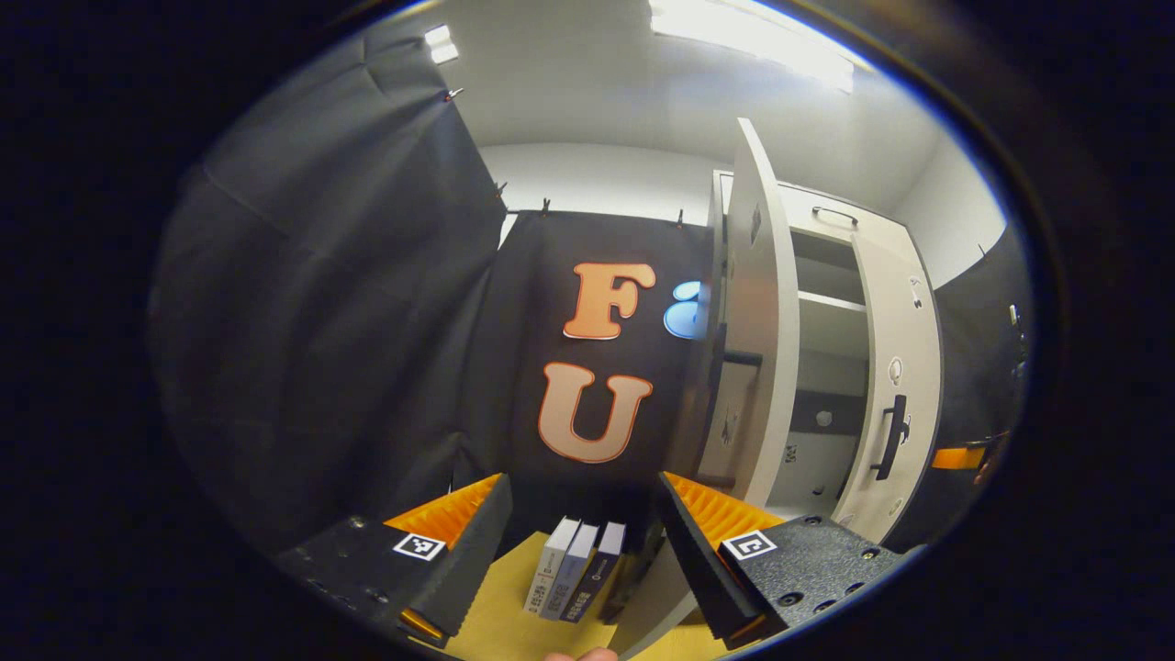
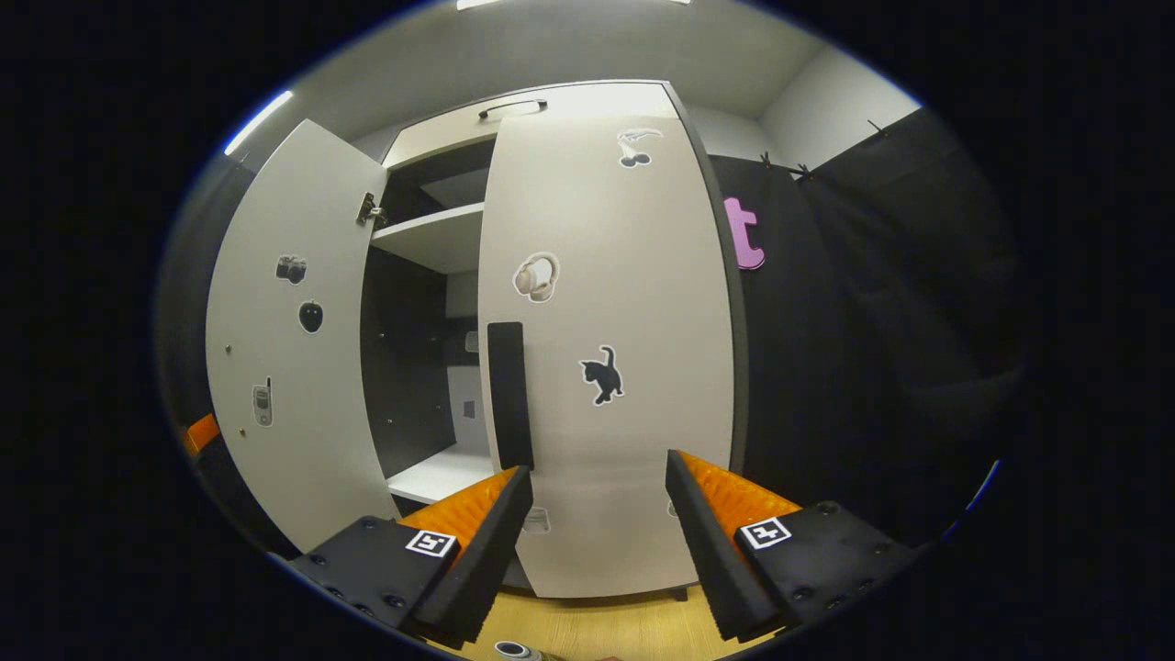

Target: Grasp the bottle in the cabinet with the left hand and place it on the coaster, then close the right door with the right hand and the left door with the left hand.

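In the right gripper view the white cabinet's right door [image 2: 606, 349] covers the right half, its black handle [image 2: 509, 395] on the left edge. My right gripper [image 2: 598, 464] is open just in front of the door's lower part, holding nothing. The left door [image 2: 285, 340] is swung wide open, showing shelves [image 2: 431, 234]. A small round top, perhaps the bottle's cap [image 2: 519, 650], peeks in at the bottom edge. In the left gripper view my left gripper [image 1: 583, 482] is open and empty, left of the open left door [image 1: 762, 321], which shows edge-on. The right door [image 1: 895, 386] lies beyond it.
Three upright books [image 1: 574, 569] stand on the yellow table [image 1: 496, 624] just ahead of my left gripper. Black cloth walls hang behind and beside the cabinet. An orange part [image 1: 959, 456] shows past the right door, and another orange part [image 2: 202, 431] left of the open door.
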Tool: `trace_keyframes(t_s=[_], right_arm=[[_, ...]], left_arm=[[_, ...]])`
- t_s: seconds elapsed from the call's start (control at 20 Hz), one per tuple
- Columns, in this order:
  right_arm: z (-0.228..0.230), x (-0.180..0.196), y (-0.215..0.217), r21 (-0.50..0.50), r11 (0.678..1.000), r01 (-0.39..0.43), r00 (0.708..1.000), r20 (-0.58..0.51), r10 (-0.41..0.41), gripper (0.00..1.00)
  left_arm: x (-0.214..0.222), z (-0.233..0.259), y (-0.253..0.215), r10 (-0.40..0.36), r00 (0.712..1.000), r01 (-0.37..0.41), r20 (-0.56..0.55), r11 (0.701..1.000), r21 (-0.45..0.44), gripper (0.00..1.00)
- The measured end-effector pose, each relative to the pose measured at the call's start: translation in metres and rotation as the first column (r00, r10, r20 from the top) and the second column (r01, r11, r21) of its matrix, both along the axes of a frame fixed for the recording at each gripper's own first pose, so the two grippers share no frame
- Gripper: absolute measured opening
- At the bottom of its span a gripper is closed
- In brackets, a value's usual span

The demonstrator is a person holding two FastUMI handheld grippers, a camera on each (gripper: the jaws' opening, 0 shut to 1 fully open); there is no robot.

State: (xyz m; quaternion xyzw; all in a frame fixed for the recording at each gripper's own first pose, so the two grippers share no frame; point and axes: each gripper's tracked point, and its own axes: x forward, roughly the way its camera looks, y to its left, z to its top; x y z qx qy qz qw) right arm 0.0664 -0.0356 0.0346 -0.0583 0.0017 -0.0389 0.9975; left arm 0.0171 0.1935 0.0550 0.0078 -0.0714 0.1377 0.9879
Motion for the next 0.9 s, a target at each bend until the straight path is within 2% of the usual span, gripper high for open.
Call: trace_keyframes(t_s=[0.1,0.15,0.2,0.4,0.75,0.9], right_arm=[[-0.001,-0.021,-0.003,0.005,1.0,0.015,1.0,0.008,-0.015,0.96],[-0.003,-0.03,-0.005,0.007,1.0,0.021,1.0,0.009,-0.021,0.96],[-0.004,-0.038,-0.008,0.008,0.999,0.033,0.999,0.008,-0.033,0.96],[-0.014,-0.061,-0.024,0.034,0.997,0.074,0.997,-0.01,-0.074,0.96],[-0.018,-0.075,-0.047,0.049,0.995,0.089,0.996,-0.01,-0.089,0.96],[-0.018,-0.076,-0.055,0.056,0.995,0.083,0.997,-0.013,-0.082,0.97]], left_arm=[[0.013,0.008,-0.006,-0.023,1.0,0.023,0.009,1.0,0.007,0.95],[0.018,0.012,-0.005,-0.017,1.0,0.017,0.009,1.0,0.014,0.97],[0.021,0.017,0.0,0.005,1.0,-0.006,0.02,0.999,0.032,0.94],[0.028,0.028,0.001,0.03,0.999,-0.033,0.04,0.997,0.076,0.94],[0.026,0.029,-0.01,0.049,0.998,-0.053,0.043,0.992,0.111,0.92],[0.026,0.026,-0.018,0.052,0.998,-0.055,0.039,0.995,0.081,0.92]])
